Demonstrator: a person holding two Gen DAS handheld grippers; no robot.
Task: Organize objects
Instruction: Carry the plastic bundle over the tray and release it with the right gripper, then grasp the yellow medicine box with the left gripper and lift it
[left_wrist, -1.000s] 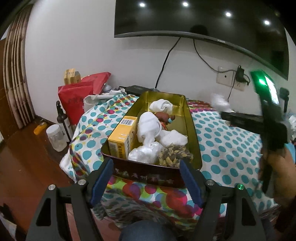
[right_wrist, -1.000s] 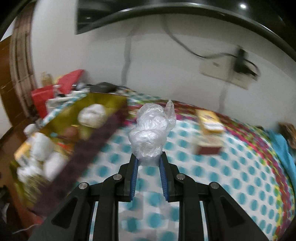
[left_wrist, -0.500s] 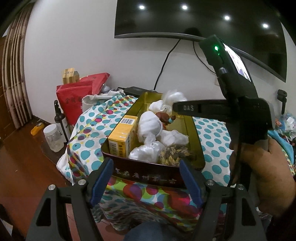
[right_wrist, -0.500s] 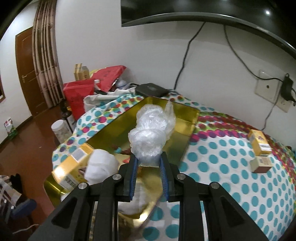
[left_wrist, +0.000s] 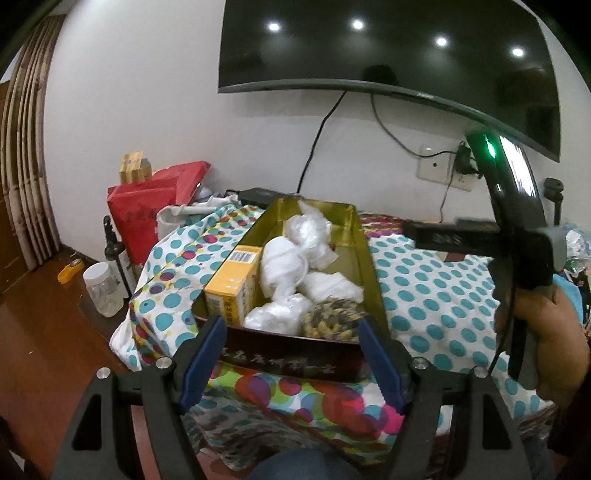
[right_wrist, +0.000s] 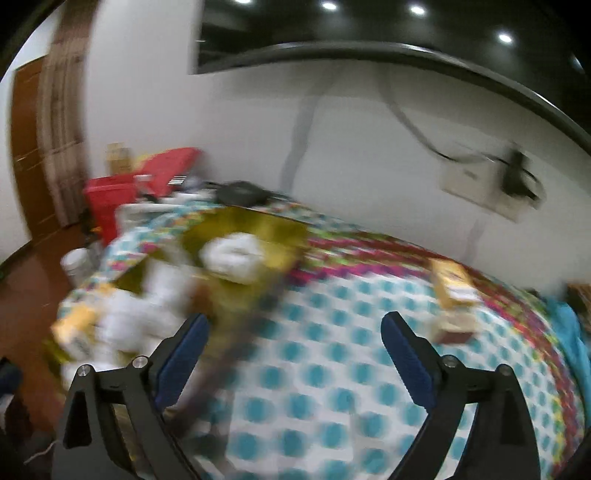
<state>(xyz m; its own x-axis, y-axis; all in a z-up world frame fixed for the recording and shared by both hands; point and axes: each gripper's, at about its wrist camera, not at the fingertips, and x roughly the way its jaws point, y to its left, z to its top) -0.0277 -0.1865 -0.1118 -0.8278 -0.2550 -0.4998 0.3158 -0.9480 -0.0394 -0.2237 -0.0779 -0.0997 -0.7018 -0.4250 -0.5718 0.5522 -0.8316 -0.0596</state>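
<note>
Right gripper (right_wrist: 291, 349): jaws have just been opening and now stand wide apart, released, nothing between them; the view is blurred.
Left gripper (left_wrist: 291, 349): jaws partly spread, grasping nothing, framing the near wall of the tin (left_wrist: 364, 258) without visibly touching it.
Tin: long gold box on the dotted cloth (left_wrist: 436, 295), open top, running from 6 o'clock toward 12 o'clock in the left view.
Contents: yellow carton (left_wrist: 231, 284) at 9 o'clock inside the tin; white plastic bundles (left_wrist: 284, 273) filling the middle; a woven ball (left_wrist: 334, 317) at the near end, toward 5 o'clock.
Remaining items: small boxes (right_wrist: 452, 295) on the cloth, at 2 o'clock from the right gripper, well apart from the tin.
Task status: judged partly done; the boxes are not yet packed.
Risk 1: bundles are piled above the rim, so one may roll out if the tin is bumped.
Risk 2: blur suggests a fast swing; an open finger could clip the tin wall.
Risk 3: the tin sits near the cloth edge at 6 o'clock; a push could tip it off.
</note>
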